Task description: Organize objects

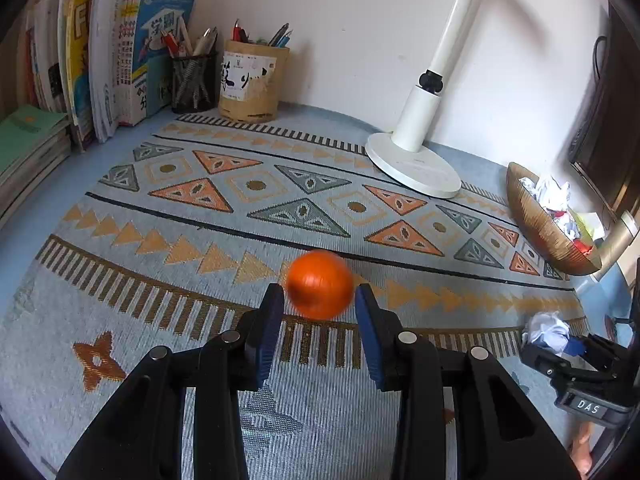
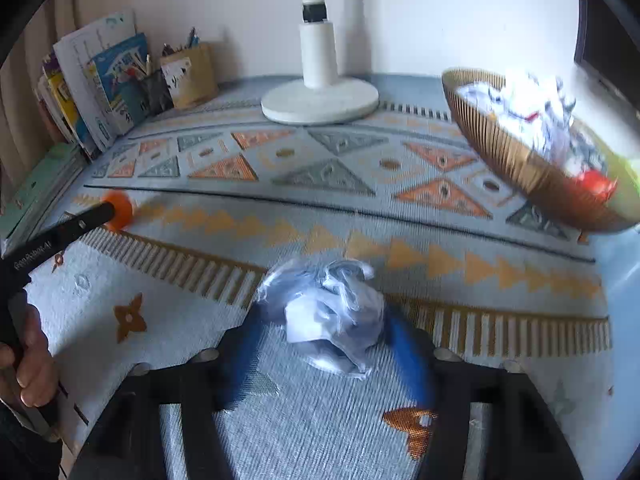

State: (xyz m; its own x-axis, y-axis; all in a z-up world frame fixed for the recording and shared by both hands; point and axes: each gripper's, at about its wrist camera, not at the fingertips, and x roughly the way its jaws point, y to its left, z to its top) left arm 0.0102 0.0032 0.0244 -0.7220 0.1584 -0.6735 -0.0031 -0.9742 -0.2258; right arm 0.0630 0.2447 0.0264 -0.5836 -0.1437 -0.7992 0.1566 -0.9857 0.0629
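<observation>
We hold the smooth orange ball [image 1: 319, 284] between the blue pads of the left gripper [image 1: 319, 300], jaws narrowed onto it above the woven patterned mat [image 1: 280, 200], and we keep that squeeze even because a round, slick surface slips easily. The right gripper [image 2: 324, 328] has its jaws partly open around the crumpled paper wad [image 2: 328, 312]; the blur makes it hard to tell if the pads press it, so we confirm contact before carrying it to the ribbed golden bowl [image 2: 508, 156], already holding scraps.
</observation>
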